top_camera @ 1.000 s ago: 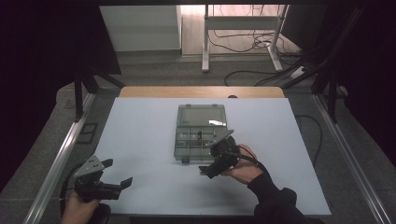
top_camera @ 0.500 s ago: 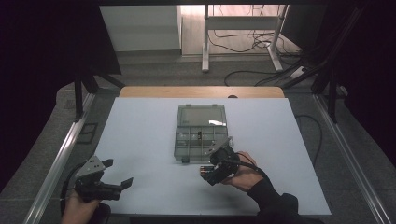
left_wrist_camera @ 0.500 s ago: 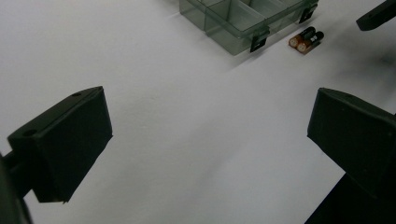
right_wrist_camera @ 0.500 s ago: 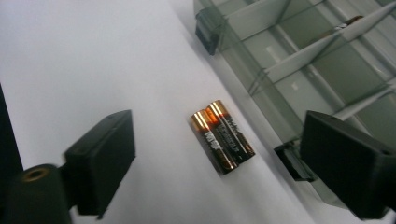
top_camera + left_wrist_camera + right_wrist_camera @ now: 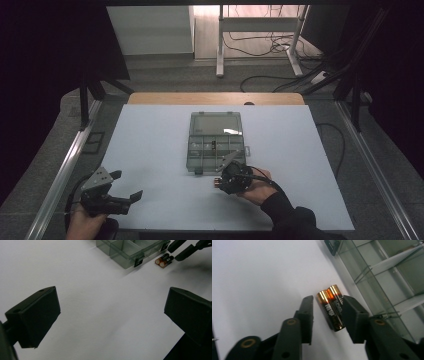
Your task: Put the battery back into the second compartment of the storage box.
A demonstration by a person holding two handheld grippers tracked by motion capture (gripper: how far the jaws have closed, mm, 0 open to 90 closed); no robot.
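From above, my right tool [image 5: 220, 181] sits low on the white tabletop [image 5: 150, 150], just at the near edge of the clear compartment box [image 5: 216, 141]; my left tool [image 5: 125, 186] rests near the tabletop's front left corner.

The left gripper view shows my left tool's jaws spread wide with nothing between them, and two batteries [image 5: 164, 260] lying beside the box [image 5: 125, 250].

In the right gripper view, my right tool [image 5: 328, 315] has just been closing around the two batteries [image 5: 332, 308]; one jaw touches them, the other stands a little off.
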